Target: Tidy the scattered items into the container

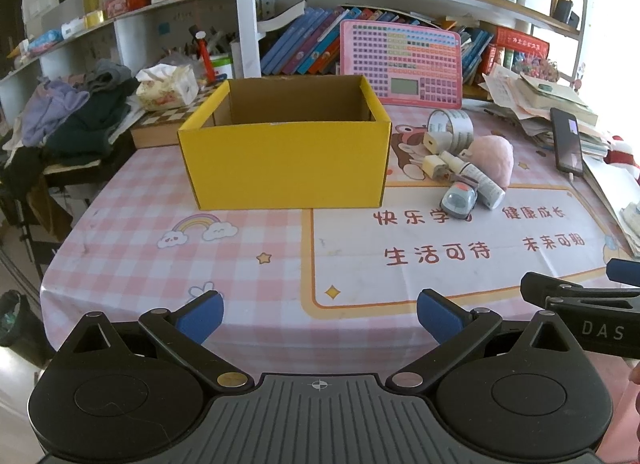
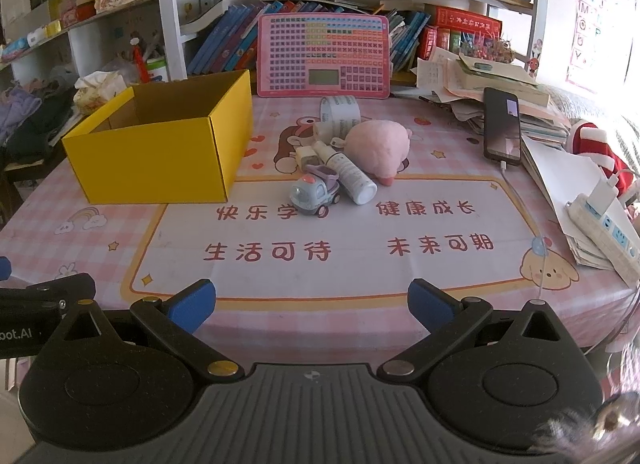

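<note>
Your left gripper (image 1: pixel 320 316) and right gripper (image 2: pixel 312 306) hover wide open and empty, ready for the clutter heaped beside the open yellow cardboard box (image 2: pixel 160 156).

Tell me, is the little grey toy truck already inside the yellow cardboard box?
No, the little grey toy truck stands on the pink checked tablecloth, outside the yellow cardboard box.

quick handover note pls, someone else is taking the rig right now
Left gripper: open, holding nothing, above the near table edge.
Right gripper: open, holding nothing.
Yellow box: open; the part of its inside that shows holds nothing.
Beside it, clustered: toy truck, white bottle, pink plush, tape roll, two white chargers.
Done: nothing.
Left: move all of these into the box.
</note>
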